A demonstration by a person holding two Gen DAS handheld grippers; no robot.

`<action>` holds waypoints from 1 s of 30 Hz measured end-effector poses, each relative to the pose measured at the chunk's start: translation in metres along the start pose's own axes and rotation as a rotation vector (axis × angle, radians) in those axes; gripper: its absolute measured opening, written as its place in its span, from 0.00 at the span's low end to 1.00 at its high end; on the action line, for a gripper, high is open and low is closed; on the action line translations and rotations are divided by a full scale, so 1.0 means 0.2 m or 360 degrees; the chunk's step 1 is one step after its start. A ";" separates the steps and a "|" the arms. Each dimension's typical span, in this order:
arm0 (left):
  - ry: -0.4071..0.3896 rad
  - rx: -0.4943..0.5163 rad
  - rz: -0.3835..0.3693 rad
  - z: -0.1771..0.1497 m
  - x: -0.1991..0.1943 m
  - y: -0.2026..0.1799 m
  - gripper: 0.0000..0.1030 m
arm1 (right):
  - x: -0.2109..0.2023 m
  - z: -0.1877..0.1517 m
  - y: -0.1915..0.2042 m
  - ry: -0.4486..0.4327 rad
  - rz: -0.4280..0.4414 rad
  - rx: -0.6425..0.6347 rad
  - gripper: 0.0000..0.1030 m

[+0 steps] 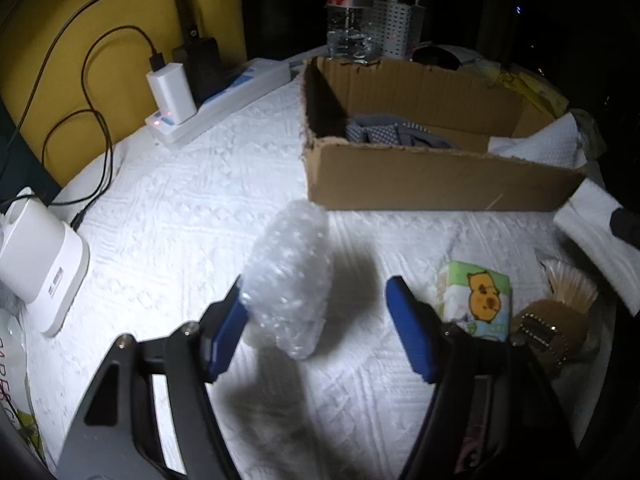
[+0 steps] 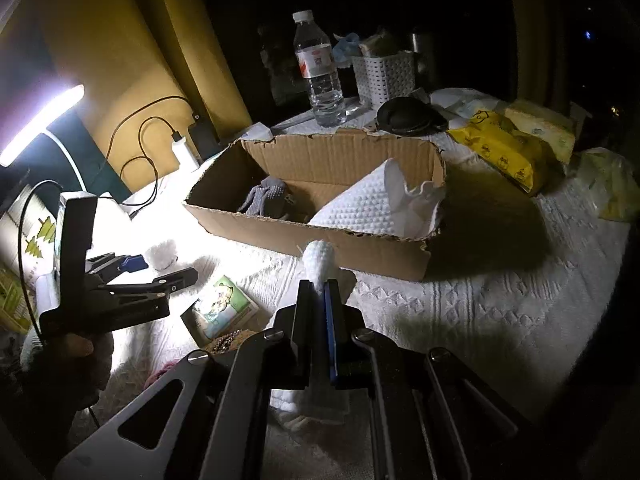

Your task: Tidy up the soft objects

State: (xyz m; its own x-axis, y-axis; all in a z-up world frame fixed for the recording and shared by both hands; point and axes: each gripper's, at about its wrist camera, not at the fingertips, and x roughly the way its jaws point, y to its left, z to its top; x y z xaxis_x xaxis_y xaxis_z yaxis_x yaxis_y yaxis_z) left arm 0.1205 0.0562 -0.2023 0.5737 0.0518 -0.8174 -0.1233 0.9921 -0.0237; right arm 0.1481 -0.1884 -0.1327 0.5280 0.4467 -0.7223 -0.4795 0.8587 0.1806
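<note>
A roll of clear bubble wrap (image 1: 288, 272) lies on the white cloth between the blue pads of my left gripper (image 1: 316, 284). It rests against the left pad, and the right pad stands well apart from it, so the gripper is open. My right gripper (image 2: 320, 286) is shut on a folded white cloth (image 2: 318, 258) just in front of the cardboard box (image 2: 304, 236). The box holds grey dotted gloves (image 2: 266, 196) and a white paper towel (image 2: 376, 204). A cartoon tissue pack (image 1: 480, 296) lies beside my left gripper.
A brown hairbrush (image 1: 548, 328) lies right of the tissue pack. A power strip (image 1: 216, 96) with chargers and cables runs along the yellow wall, and a white lamp base (image 1: 40, 264) stands at the left. Behind the box stand a water bottle (image 2: 320, 76), a white basket (image 2: 388, 72) and yellow packs (image 2: 500, 152).
</note>
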 end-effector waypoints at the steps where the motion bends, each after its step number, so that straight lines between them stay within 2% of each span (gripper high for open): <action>1: -0.0005 0.0003 0.0000 0.00 0.00 0.00 0.56 | 0.00 0.00 0.00 -0.0002 0.0000 0.0002 0.06; 2: -0.0005 0.0007 0.0007 0.00 0.00 0.00 0.47 | -0.01 0.00 -0.01 -0.0004 -0.0001 0.0005 0.06; 4: -0.0021 0.0005 -0.0009 0.00 -0.01 0.01 0.38 | -0.02 0.00 -0.01 -0.0008 -0.0006 0.0007 0.06; 8: -0.0043 0.0008 -0.0052 0.01 -0.04 0.02 0.34 | -0.04 0.01 0.00 -0.0021 -0.0010 0.0005 0.06; 21: -0.0158 0.0050 -0.0167 0.08 -0.25 -0.09 0.33 | -0.13 0.05 -0.01 -0.0089 -0.0011 -0.0010 0.06; 30: -0.0242 0.0087 -0.0222 0.20 -0.35 -0.17 0.33 | -0.18 0.16 -0.03 -0.0157 0.0005 -0.0043 0.06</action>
State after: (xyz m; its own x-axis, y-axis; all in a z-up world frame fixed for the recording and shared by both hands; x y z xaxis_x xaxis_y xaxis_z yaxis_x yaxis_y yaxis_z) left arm 0.1161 0.0229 -0.1212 0.6984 -0.0739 -0.7119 0.0077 0.9954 -0.0958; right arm 0.1539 -0.2010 -0.0858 0.5924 0.4733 -0.6520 -0.4996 0.8507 0.1637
